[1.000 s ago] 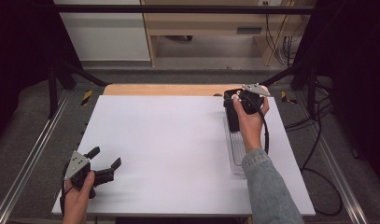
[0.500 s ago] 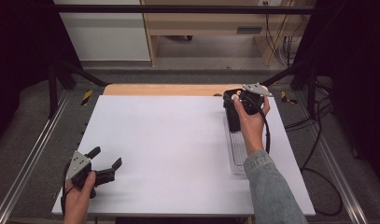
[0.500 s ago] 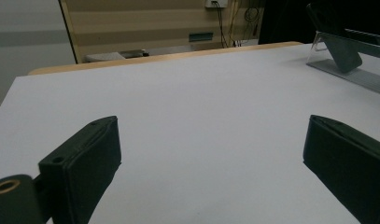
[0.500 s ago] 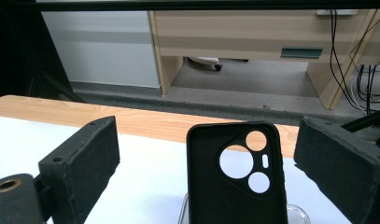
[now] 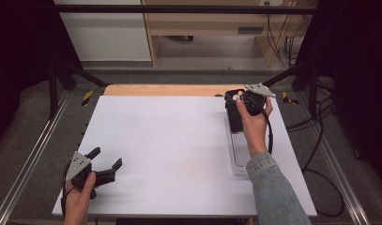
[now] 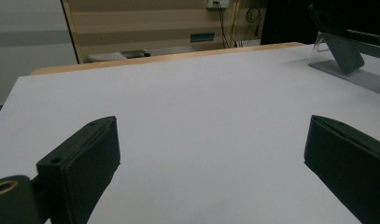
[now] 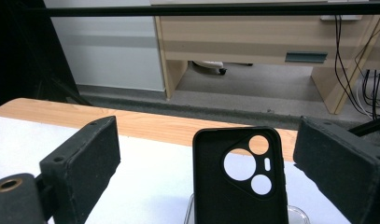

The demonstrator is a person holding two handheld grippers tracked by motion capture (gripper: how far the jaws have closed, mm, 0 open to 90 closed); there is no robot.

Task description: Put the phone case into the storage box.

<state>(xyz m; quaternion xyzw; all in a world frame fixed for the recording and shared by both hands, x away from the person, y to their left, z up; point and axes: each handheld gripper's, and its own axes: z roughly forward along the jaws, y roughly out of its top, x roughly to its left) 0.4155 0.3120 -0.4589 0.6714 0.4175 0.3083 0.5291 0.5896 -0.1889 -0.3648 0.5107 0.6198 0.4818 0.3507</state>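
Observation:
A black phone case with round camera cut-outs stands upright on a clear stand at the table's right side. My right gripper is open, its jaws standing wide on either side of the case without touching it. In the high view the right gripper is held by a hand over the case near the far edge. My left gripper is open near the front left corner, just above the white table top. Nothing lies between the left gripper jaws; the case shows far off to the right.
A wooden strip runs along the table's far edge. Metal rails flank the table on both sides. Cables lie on the floor at the right. A wooden desk stands beyond the table.

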